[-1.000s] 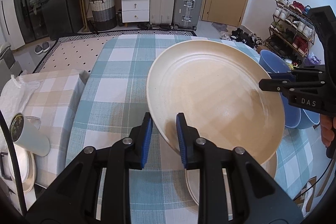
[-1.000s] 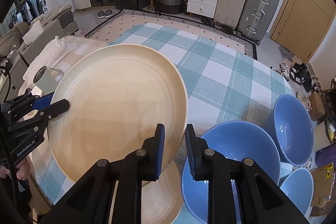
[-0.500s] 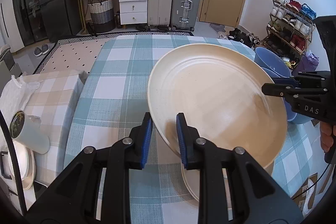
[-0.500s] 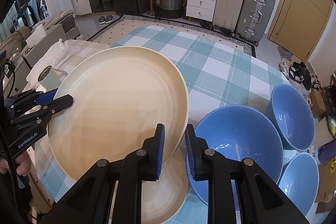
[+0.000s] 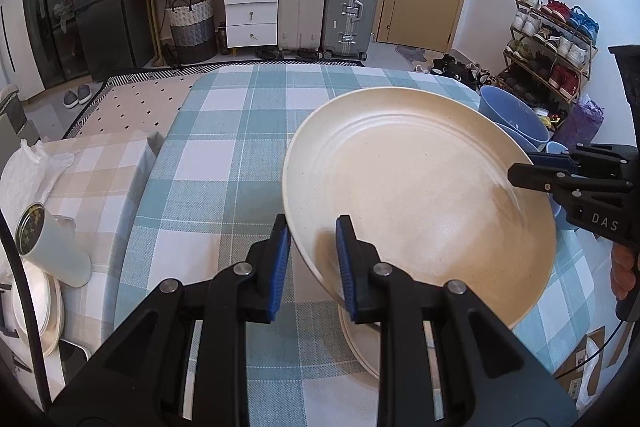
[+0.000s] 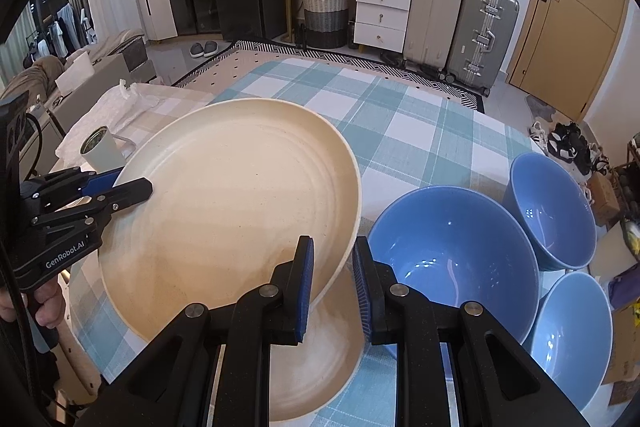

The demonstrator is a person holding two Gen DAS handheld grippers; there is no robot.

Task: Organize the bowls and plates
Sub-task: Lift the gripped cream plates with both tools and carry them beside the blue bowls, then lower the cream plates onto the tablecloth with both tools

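Observation:
A large cream plate (image 5: 420, 195) is held above the checked table between both grippers; it also shows in the right wrist view (image 6: 236, 203). My left gripper (image 5: 310, 259) is shut on its near-left rim. My right gripper (image 6: 332, 279) is shut on its opposite rim and appears in the left wrist view (image 5: 520, 175). Another cream plate (image 6: 320, 367) lies on the table beneath. Three blue bowls stand to the right: a big one (image 6: 452, 259), a far one (image 6: 548, 207) and a near one (image 6: 572, 339).
The table with the teal checked cloth (image 5: 224, 155) has a lower side table (image 5: 92, 171) at its left, bearing a white tumbler (image 5: 52, 251). Suitcases, drawers and a shoe rack (image 5: 548, 39) stand beyond the table.
Both grippers have lifted the cream plate a little higher above the lower plate and the table, still holding it by opposite rims. The bowls have not moved.

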